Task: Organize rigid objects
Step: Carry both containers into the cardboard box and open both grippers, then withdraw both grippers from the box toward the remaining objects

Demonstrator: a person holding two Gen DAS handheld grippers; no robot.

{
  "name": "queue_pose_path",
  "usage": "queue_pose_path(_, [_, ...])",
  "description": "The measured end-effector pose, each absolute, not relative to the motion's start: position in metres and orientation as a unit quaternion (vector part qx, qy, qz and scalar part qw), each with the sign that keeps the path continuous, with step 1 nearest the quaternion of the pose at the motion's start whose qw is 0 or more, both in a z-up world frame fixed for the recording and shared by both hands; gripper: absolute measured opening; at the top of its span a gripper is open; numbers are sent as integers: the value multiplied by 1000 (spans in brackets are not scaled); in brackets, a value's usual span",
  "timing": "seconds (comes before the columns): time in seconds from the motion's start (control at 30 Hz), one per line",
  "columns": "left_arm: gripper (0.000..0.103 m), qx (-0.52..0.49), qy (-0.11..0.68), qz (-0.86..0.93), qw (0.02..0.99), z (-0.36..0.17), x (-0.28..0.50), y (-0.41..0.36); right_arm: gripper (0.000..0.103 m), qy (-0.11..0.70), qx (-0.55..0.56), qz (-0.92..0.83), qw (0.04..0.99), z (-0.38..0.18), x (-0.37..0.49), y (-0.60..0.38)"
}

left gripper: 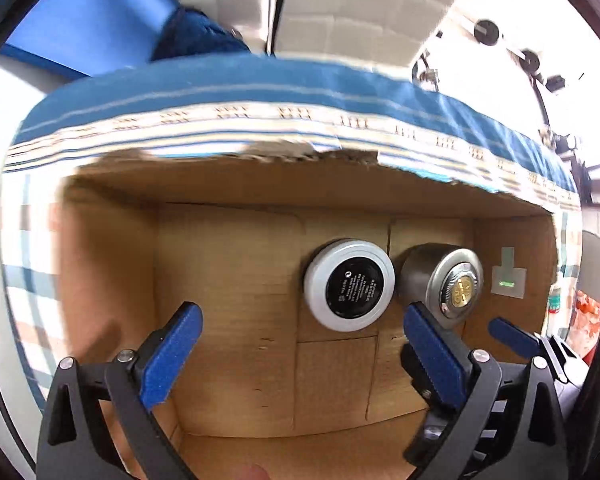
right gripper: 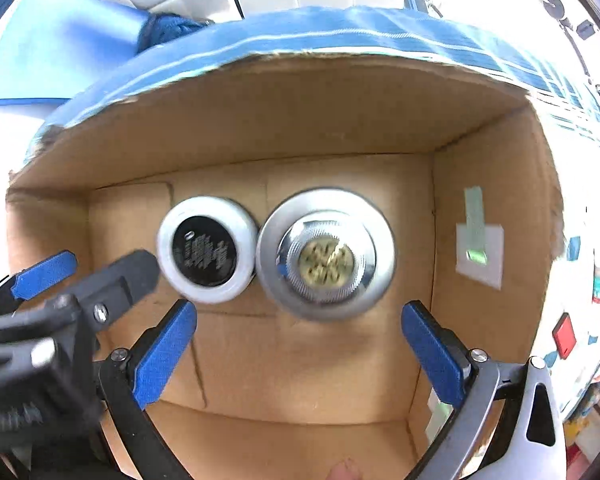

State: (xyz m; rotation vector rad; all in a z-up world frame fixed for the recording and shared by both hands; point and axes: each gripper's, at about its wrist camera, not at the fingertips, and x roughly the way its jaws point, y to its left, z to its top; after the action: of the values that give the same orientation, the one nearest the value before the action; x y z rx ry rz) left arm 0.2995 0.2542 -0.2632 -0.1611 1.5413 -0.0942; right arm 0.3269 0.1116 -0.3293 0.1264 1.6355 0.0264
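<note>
Left wrist view: the left gripper hangs wide open and empty over the cardboard box. On its floor, a white-rimmed round tin shows a black label with unreadable small print, just beside a silver jar.

Right wrist view: the right gripper, jaws spread and empty, hovers above the silver jar, whose gold-centred cap is blurred; the tin sits alongside.

You see cardboard box: matt brown, fibrous torn rim. White jar: smooth plastic, glossy black label on upturned face. Grey jar: brushed-metal look, shiny chrome ring, gold centre. Your gripper pads: rough blue, matt, on black plastic fingers. Striped cloth under box: woven, blue and white. Pale paper sticker on box wall.
</note>
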Motion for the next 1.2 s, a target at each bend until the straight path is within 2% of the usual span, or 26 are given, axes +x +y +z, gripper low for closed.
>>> queue_pose_path(0.23, [103,-49,639,-12,767,-202,257,279,103,701,39,16,712,-283,292,121])
queue_pose_path(0.47, [103,-43,589,17,807,-149,208,281,103,666,16,20,746,-222,218,108])
queue_pose_path(0.73, [103,-38,556,23,830,-110,160,267,103,634,19,35,772,-168,173,96])
queue_pose_path(1.0, [103,-34,533,19,845,-81,132,225,103,614,27,71,786,-130,145,77])
queue_pose_path(1.2, [103,-22,515,-17,857,-66,137,148,103,611,48,74,787,-115,137,17])
